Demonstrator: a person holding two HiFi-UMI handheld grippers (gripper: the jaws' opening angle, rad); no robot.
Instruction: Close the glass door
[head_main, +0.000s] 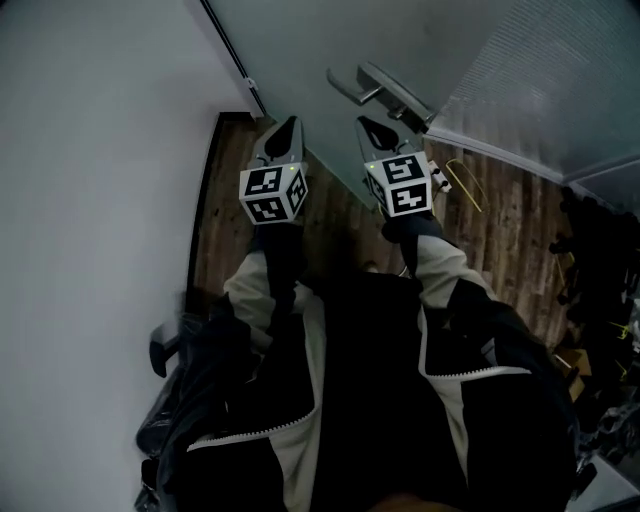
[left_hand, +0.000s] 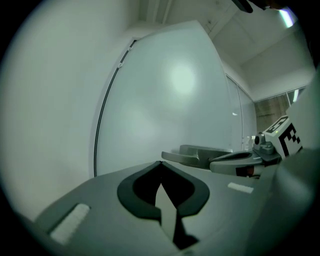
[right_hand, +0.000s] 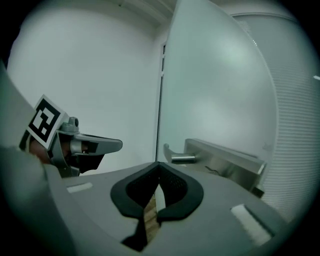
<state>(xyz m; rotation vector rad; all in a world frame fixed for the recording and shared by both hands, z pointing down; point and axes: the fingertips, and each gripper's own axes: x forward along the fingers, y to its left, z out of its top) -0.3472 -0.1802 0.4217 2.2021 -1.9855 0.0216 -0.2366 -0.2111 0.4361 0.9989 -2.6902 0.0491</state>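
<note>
While glass door (right_hand: 215, 90) stands ajar, handle (right_hand: 181, 159) level

The person wears a black jacket (head_main: 370, 380). A pale grey panel (head_main: 440, 262) runs down each sleeve, and white zip teeth (head_main: 470, 373) edge these panels across the jacket's chest. Beyond the jacket's cuffs, the left gripper (head_main: 289, 122) and right gripper (head_main: 366, 123) each carry a white cube (head_main: 272, 193) printed with black square markers. Beyond each cube, a smooth grey shell tapers to a point, lined with black pads (left_hand: 129, 192).
</note>
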